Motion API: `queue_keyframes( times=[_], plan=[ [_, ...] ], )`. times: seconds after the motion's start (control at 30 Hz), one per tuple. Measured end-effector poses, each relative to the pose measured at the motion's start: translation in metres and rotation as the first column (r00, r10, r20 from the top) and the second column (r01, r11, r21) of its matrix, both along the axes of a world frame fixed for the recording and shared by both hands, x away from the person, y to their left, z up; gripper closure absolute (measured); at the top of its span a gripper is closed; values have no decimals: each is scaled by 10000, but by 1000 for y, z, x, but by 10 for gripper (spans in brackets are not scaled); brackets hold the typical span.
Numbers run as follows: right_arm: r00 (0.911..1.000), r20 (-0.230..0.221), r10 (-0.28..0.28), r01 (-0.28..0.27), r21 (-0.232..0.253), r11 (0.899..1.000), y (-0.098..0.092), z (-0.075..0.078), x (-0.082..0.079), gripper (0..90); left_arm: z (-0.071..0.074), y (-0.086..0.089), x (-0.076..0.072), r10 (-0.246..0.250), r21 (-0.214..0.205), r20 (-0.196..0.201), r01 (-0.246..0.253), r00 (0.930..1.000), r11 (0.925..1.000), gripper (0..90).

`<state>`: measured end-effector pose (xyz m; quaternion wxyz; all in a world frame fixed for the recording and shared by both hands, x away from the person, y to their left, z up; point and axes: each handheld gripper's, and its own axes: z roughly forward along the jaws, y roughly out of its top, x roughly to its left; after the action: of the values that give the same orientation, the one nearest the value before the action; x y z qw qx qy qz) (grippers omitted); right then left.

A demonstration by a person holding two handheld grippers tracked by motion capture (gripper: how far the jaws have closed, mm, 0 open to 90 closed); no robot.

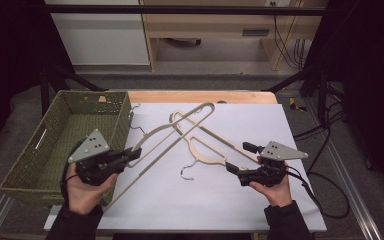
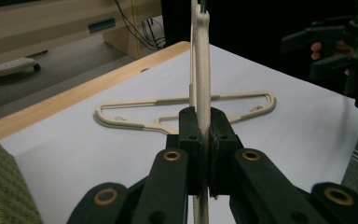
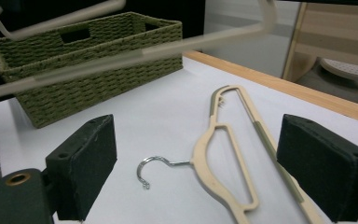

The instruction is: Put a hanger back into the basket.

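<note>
A beige hanger point(image 1: 152, 142) is lifted off the table and slants from lower left to upper right, with my left gripper point(image 1: 132, 155) shut on its bar. In the left gripper view the black jaws pinch that hanger point(image 2: 201, 93) edge-on. A second beige hanger point(image 1: 205, 150) with a metal hook point(image 1: 186, 172) lies flat on the white sheet point(image 1: 205, 200). My right gripper point(image 1: 240, 157) hovers at its right end, open, its pads apart from it. In the right gripper view the flat hanger point(image 3: 219, 154) lies ahead between the wide jaws of that gripper point(image 3: 200, 149), and its hook point(image 3: 148, 169) points left.
A green woven basket point(image 1: 35, 160) stands at the left edge of the sheet, and its wall point(image 3: 88, 60) rises in the right gripper view. Wooden table edge point(image 1: 200, 96) runs along the back. A black cable point(image 1: 325, 195) trails off the right side.
</note>
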<state>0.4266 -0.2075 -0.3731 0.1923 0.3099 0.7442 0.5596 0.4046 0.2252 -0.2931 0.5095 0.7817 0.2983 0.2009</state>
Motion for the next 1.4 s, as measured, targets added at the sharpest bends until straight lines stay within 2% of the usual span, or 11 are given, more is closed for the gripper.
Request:
queue_keyframes(
  times=[0.17,0.27,0.53,0.8,0.93,1.13,1.2,1.27,1.4],
  plan=[
    [9996,-44,-279,279,42,9996,-12,-3,-3,114,18,16,7,147,-32,262,-146,9995,9999,861],
    [9989,-127,-461,462,40,9989,-18,-6,-4,110,26,28,16,121,-38,281,-120,9995,9999,861],
    [9979,-102,-634,634,-8,9980,-21,-7,-5,99,35,65,39,672,88,293,-675,9973,9977,860],
    [9972,-151,-739,738,-77,9972,-22,-10,-3,92,24,109,59,1443,323,358,-1455,9889,9888,860],
    [9969,-198,-758,757,-88,9971,-21,-11,-2,90,17,130,67,1827,468,225,-1836,9829,9819,860],
    [9970,-218,-738,734,-194,9971,-20,-13,-1,90,8,153,72,2175,752,105,-2177,9760,9731,860],
    [9969,-233,-746,742,-175,9971,-21,-13,-1,90,5,160,74,2279,734,43,-2276,9737,9710,861],
    [9968,-243,-766,762,-162,9970,-20,-13,-1,90,2,167,75,2406,835,53,-2402,9706,9671,861],
    [9967,-249,-777,772,-192,9968,-20,-13,0,89,-4,181,77,2605,1343,104,-2595,9654,9564,861]
  ],
)
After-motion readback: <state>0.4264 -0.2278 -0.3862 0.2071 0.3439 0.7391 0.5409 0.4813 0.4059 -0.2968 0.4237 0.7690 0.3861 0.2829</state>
